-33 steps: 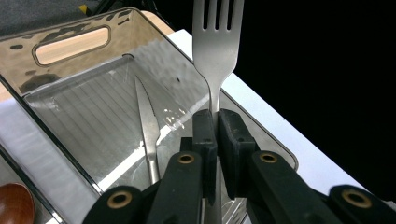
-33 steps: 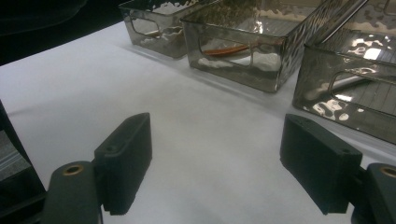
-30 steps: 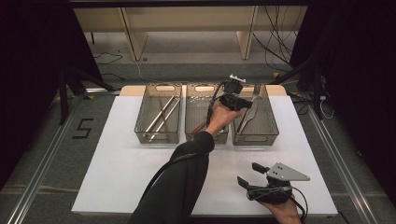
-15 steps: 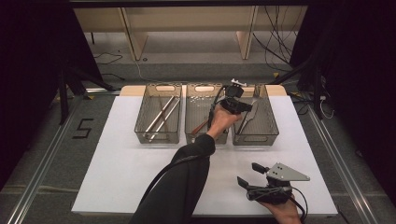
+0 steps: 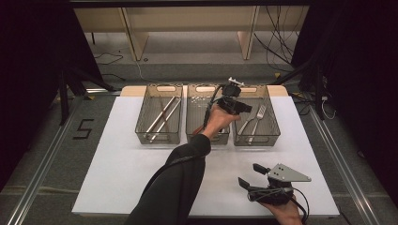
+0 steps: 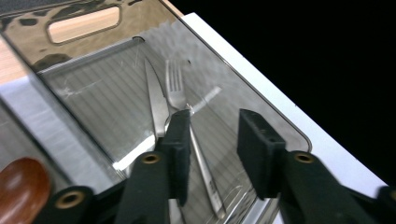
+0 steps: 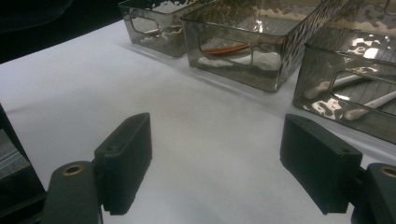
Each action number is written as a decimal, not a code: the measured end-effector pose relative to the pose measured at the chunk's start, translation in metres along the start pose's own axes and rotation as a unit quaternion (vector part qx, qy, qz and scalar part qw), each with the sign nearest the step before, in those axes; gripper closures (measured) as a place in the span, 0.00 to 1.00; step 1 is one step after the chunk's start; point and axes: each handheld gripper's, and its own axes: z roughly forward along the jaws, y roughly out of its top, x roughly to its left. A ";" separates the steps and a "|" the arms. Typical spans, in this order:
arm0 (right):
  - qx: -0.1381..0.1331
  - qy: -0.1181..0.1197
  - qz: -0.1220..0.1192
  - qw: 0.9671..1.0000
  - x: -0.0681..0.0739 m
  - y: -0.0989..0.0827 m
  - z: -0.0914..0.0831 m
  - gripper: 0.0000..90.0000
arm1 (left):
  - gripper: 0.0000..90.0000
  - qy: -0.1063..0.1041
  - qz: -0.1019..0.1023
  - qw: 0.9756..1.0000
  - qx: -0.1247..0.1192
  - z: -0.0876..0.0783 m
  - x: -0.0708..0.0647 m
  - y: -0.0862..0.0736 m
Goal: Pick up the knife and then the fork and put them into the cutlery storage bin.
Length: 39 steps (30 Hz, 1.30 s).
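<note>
- Three clear, smoke-tinted bins stand side by side at the far edge of the white table (image 5: 117, 168), each with a slot handle in its end wall.
- The left bin (image 5: 159, 136) holds long metal utensils with one dark-handled piece among them, all lying lengthwise; which kind they are I cannot tell.
- The middle bin (image 5: 197, 126) holds a reddish-brown wooden utensil; its rounded end shows at the bottom left of the left gripper view, and its handle shows through the wall in the right gripper view.
- The right bin (image 5: 272, 136) holds a fork (image 6: 176, 88) and a knife (image 6: 156, 102), flat on the ribbed floor, just beside each other and parallel.
- The left gripper (image 6: 212, 133) hovers over the right bin, tilted down toward its floor. Its jaws have just been opening and stand partly apart, with nothing pinched between them; the fork's handle runs below one pad.
- The right gripper (image 7: 217, 154) rests low over the near right part of the table, well apart from the bins, jaws spread wide and holding nothing.
</note>
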 end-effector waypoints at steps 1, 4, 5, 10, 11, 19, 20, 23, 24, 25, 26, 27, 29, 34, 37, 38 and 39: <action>0.000 0.000 0.000 1.000 0.000 0.000 0.000 0.29 | 0.63 -0.002 0.000 1.000 0.001 -0.002 0.001 0.000; -0.001 -0.001 0.000 1.000 0.000 0.000 0.001 0.29 | 0.54 -0.011 -0.003 1.000 0.002 -0.011 0.004 -0.002; 0.000 -0.002 -0.001 1.000 0.000 0.000 0.001 0.29 | 0.53 -0.014 -0.001 1.000 0.002 -0.013 0.004 -0.003; -0.001 -0.003 0.001 1.000 0.000 0.000 0.001 0.29 | 0.43 -0.014 0.015 1.000 0.012 -0.027 0.005 -0.013; -0.002 -0.003 0.000 1.000 0.000 0.000 0.001 0.29 | 0.43 -0.017 0.013 1.000 0.010 -0.030 0.007 -0.016; 0.002 -0.003 -0.003 1.000 0.001 0.000 0.001 0.29 | 0.35 -0.031 0.018 0.999 -0.002 -0.054 0.012 -0.031; 0.001 -0.003 -0.003 1.000 0.001 0.000 0.001 0.29 | 0.34 -0.031 0.017 0.999 -0.005 -0.056 0.012 -0.033; 0.000 -0.005 0.000 1.000 0.001 0.000 0.001 0.29 | 0.31 -0.038 0.020 0.999 -0.012 -0.064 0.011 -0.037; -0.001 -0.005 -0.001 1.000 0.000 0.000 0.001 0.29 | 0.30 -0.038 0.024 0.999 -0.013 -0.066 0.011 -0.039; -0.001 -0.006 -0.001 1.000 0.001 0.000 0.001 0.29 | 0.29 -0.040 0.023 0.999 -0.015 -0.068 0.011 -0.041; -0.001 -0.006 -0.001 1.000 0.001 0.000 0.001 0.29 | 0.27 -0.041 0.026 0.999 -0.016 -0.070 0.011 -0.044; 0.000 -0.005 -0.001 1.000 0.000 0.000 0.001 0.29 | 0.26 -0.044 0.028 0.998 -0.018 -0.072 0.010 -0.046; 0.000 -0.006 0.000 1.000 0.000 0.000 0.001 0.29 | 0.25 -0.048 0.031 0.998 -0.023 -0.076 0.009 -0.051; 0.000 -0.005 -0.002 1.000 0.000 0.000 0.001 0.29 | 0.22 -0.052 0.038 0.997 -0.031 -0.084 0.007 -0.063; 0.000 -0.005 -0.001 1.000 0.000 0.000 0.001 0.29 | 0.21 -0.051 0.039 0.997 -0.034 -0.089 0.007 -0.069; 0.001 -0.006 -0.001 1.000 0.000 0.000 0.001 0.29 | 0.21 -0.054 0.040 0.997 -0.035 -0.091 0.007 -0.072; 0.002 -0.005 -0.002 1.000 0.000 0.000 0.001 0.29 | 0.21 -0.054 0.042 0.997 -0.035 -0.092 0.007 -0.074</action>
